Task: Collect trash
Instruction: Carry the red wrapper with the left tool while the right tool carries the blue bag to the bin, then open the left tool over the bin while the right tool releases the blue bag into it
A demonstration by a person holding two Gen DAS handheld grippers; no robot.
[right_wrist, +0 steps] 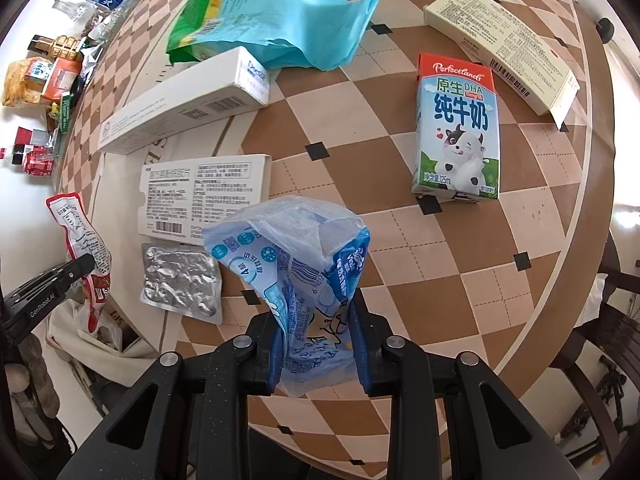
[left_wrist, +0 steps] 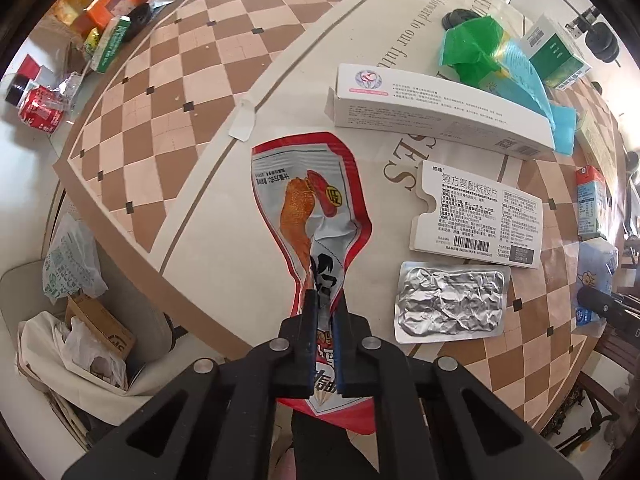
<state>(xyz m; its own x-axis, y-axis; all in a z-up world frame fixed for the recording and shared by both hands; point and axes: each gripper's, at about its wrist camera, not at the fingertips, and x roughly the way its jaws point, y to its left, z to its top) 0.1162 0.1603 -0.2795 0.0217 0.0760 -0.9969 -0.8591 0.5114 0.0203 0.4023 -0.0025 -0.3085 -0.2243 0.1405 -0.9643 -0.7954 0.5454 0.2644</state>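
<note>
The left gripper [left_wrist: 325, 300] is clamped tight on a red and silver snack wrapper [left_wrist: 316, 208]. The wrapper is thin, shiny and crinkly, with a picture of a chicken leg on it. It is long and flat, squeezed narrow where the jaws pinch it. Its long side runs straight away from the gripper, and the wide torn end is the far one.

Just to the right of this gripper lies a crumpled foil pill sheet [left_wrist: 450, 302], silver and bumpy. Past it is a flat white medicine card [left_wrist: 478, 216] with black print, and farther off a long white carton [left_wrist: 432, 114]. All of them rest on a round table [left_wrist: 168, 92] with a brown and cream checkered top.

The right gripper [right_wrist: 316, 332] is closed on a soft blue plastic bag [right_wrist: 290, 264]. The bag is thin and see-through in places, puffed out and wrinkled. It stands up out of the jaws, with its open mouth at the far end.

Only the right wrist view shows the small milk box [right_wrist: 458, 128], lying flat ahead and to the right, with a cartoon cow on it. Only the left wrist view shows a cloth bag of rubbish [left_wrist: 76, 340] on the floor, down to the left of that gripper.
</note>
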